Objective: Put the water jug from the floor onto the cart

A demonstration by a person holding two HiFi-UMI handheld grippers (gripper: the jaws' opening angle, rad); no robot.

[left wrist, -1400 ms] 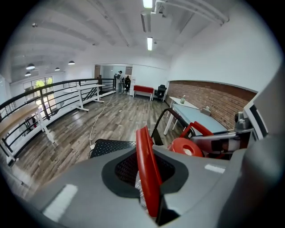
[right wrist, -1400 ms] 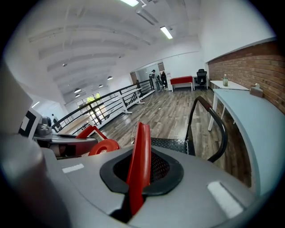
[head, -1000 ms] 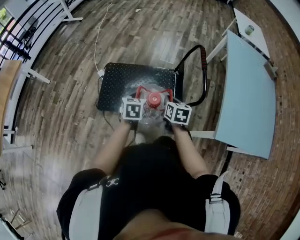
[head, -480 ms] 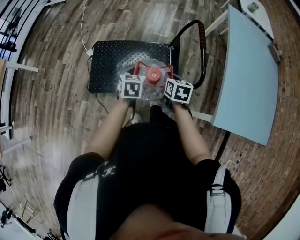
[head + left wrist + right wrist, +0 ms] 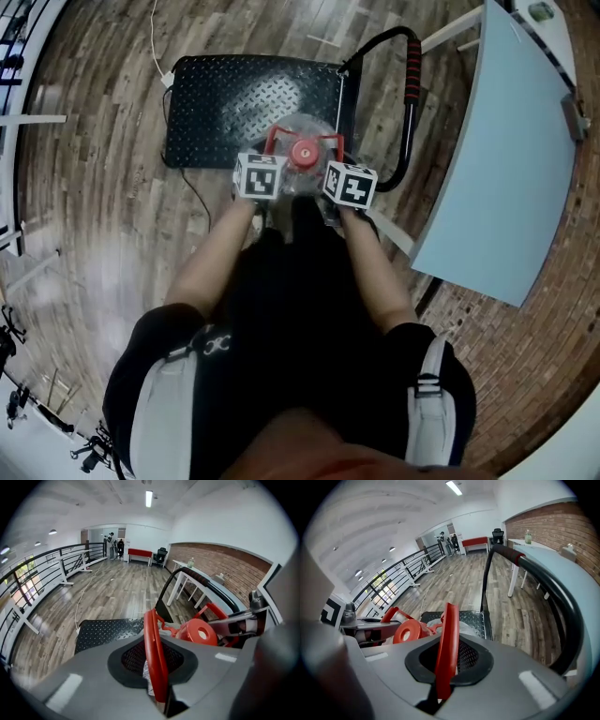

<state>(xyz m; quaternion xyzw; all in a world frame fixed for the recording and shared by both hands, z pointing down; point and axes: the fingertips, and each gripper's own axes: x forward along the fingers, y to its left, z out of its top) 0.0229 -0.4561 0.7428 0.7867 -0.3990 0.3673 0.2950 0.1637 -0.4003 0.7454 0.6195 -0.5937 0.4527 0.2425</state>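
Observation:
The clear water jug (image 5: 302, 173) with a red cap (image 5: 303, 153) hangs over the near right corner of the black cart deck (image 5: 234, 94). I cannot tell whether it rests on the deck. My left gripper (image 5: 157, 693) is shut on the jug's left red handle (image 5: 152, 648), and its jaws have just closed a little further on it. My right gripper (image 5: 440, 693) is shut on the right red handle (image 5: 447, 644). In the head view the left gripper (image 5: 270, 159) and right gripper (image 5: 332, 164) flank the cap.
The cart's black push handle (image 5: 409, 103) with a red grip rises just right of the jug. A light blue table (image 5: 506, 159) stands further right. A white cable (image 5: 157, 47) lies on the wood floor beside the cart. A railing (image 5: 42, 569) runs along the left.
Both grippers and the jug have come down and forward over the cart deck. The deck now looks larger and closer under the jug.

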